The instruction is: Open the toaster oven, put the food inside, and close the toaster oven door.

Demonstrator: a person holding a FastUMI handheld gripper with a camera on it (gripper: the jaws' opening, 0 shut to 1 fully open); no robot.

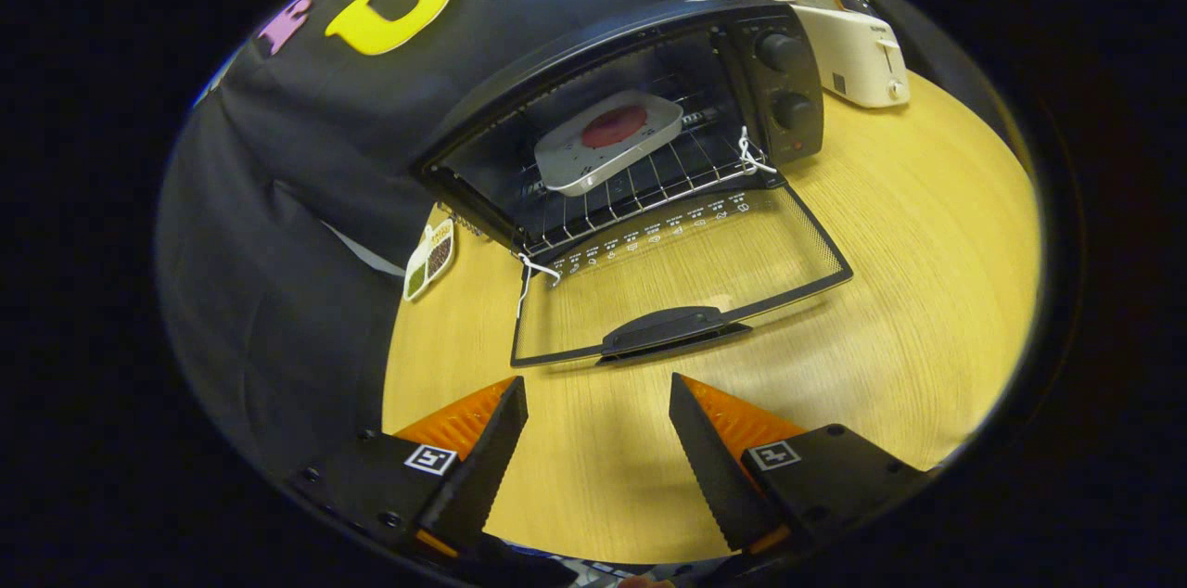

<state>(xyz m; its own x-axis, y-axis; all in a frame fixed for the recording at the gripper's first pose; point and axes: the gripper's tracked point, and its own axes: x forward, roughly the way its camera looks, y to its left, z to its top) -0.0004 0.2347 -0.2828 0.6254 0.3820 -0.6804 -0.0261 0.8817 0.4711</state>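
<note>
A black toaster oven (779, 78) stands on the wooden table, beyond my fingers. Its glass door (686, 273) lies folded down flat towards me, handle (670, 330) at the near edge. Inside, on the wire rack (649, 185), rests a white square plate (607, 143) carrying a round red piece of food (614, 126). My gripper (598, 398) is open, with nothing between the fingers. It hovers over the bare table just short of the door handle.
A white toaster (858, 55) stands beyond the oven on its right side. A small tray with dark compartments (429, 259) lies to the oven's left, by the black cloth wall. The wooden table (927, 291) spreads out to the right of the door.
</note>
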